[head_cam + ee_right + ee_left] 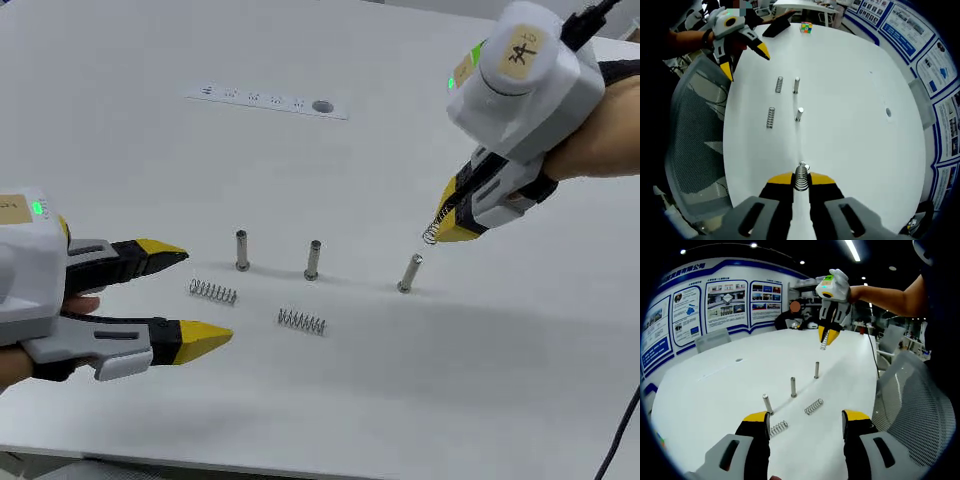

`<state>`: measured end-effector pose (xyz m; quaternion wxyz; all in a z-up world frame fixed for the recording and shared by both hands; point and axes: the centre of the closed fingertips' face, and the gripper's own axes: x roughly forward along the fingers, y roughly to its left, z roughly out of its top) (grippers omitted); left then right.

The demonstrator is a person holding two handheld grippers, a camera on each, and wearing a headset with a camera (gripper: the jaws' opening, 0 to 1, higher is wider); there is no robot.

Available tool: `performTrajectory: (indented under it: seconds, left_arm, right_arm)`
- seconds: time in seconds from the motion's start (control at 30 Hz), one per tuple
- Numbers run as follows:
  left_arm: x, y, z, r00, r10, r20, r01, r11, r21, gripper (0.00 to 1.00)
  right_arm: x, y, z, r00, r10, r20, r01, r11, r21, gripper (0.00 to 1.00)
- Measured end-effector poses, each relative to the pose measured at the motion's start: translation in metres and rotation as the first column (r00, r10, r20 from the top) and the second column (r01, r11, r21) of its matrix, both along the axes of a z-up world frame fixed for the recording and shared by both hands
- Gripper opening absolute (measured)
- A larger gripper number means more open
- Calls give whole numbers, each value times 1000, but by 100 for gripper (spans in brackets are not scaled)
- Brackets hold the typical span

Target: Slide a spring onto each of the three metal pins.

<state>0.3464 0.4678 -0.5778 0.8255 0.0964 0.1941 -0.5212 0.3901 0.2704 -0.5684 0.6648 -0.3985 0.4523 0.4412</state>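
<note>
Three metal pins stand on the white table: the left pin [241, 249], the middle pin [313, 259] and the right pin [409, 272], which leans. My right gripper [437, 230] is shut on a spring [431, 233] that hangs just above and to the right of the right pin; in the right gripper view the spring [801, 178] sits over that pin's top [803, 165]. Two loose springs lie on the table, one [213, 291] in front of the left pin, one [301, 321] in front of the middle pin. My left gripper [205, 297] is open, left of the first spring.
A flush power strip [268, 99] with a round grommet [322, 106] is set into the table farther back. A mesh chair [920, 405] stands beside the table. A colour cube [806, 27] sits at the table's far end in the right gripper view.
</note>
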Motion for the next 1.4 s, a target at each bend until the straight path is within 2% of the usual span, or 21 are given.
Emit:
performTrajectory:
  seconds: [0.23,0.3,0.5,0.93,1.4]
  left_arm:
    - [-1,-2,-2,1000,0,-8,0,1000,-1,60]
    - [-1,-2,-2,1000,1,-9,-1,1000,-1,60]
    - [-1,-3,-3,1000,1,-12,-1,1000,-3,60]
    - [0,-3,-6,1000,1,-20,-1,1000,-2,60]
    - [-1,-3,-5,1000,0,-19,0,1000,5,59]
  right_arm:
    - [5,-4,-21,999,-17,-41,16,1000,-22,12]
    - [12,-4,-28,998,-20,-52,19,1000,-17,12]
    - [20,-8,-37,998,-32,-62,31,999,-21,12]
    - [15,-7,-50,995,-55,-84,53,998,-23,12]
    - [14,-4,-86,990,-88,-107,82,995,-58,12]
